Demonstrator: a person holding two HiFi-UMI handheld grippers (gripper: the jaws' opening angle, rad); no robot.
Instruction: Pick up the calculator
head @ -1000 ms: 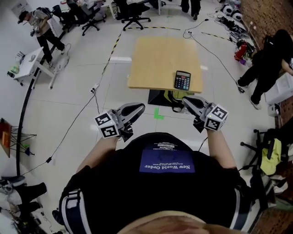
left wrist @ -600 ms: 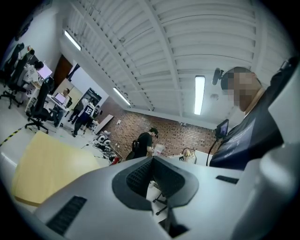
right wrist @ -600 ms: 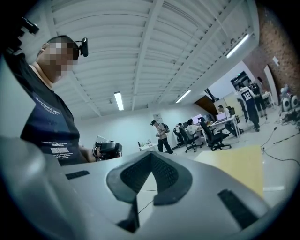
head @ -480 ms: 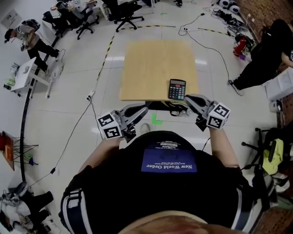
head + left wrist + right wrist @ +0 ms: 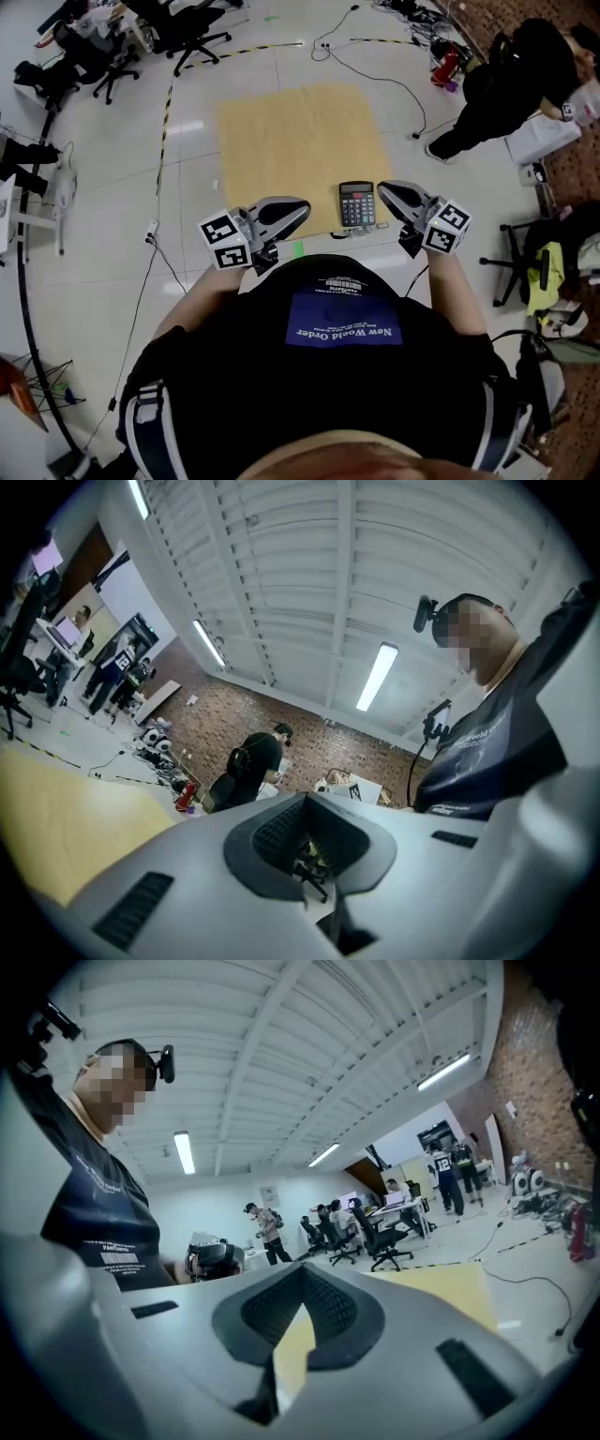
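In the head view a black calculator (image 5: 357,203) with a grey keypad lies flat near the front edge of a small wooden table (image 5: 295,141). My left gripper (image 5: 298,206) hangs at that front edge, to the calculator's left, shut and empty. My right gripper (image 5: 384,188) is just right of the calculator, also shut with nothing in it. Neither touches the calculator. In the left gripper view the left gripper's (image 5: 311,878) jaws meet, with a strip of the tabletop (image 5: 66,827) at the left. The right gripper view shows the right gripper's (image 5: 281,1363) jaws together over the tabletop (image 5: 450,1293).
A person in black (image 5: 511,70) stands on the floor beyond the table's right corner. Office chairs (image 5: 192,23) and cables (image 5: 375,70) lie further back. Another chair (image 5: 539,272) stands at the right. A green mark (image 5: 298,249) is on the floor under the table's front edge.
The table and calculator have come much closer. Both grippers, earlier held short of the table, now flank the calculator at the table's front edge, still shut.
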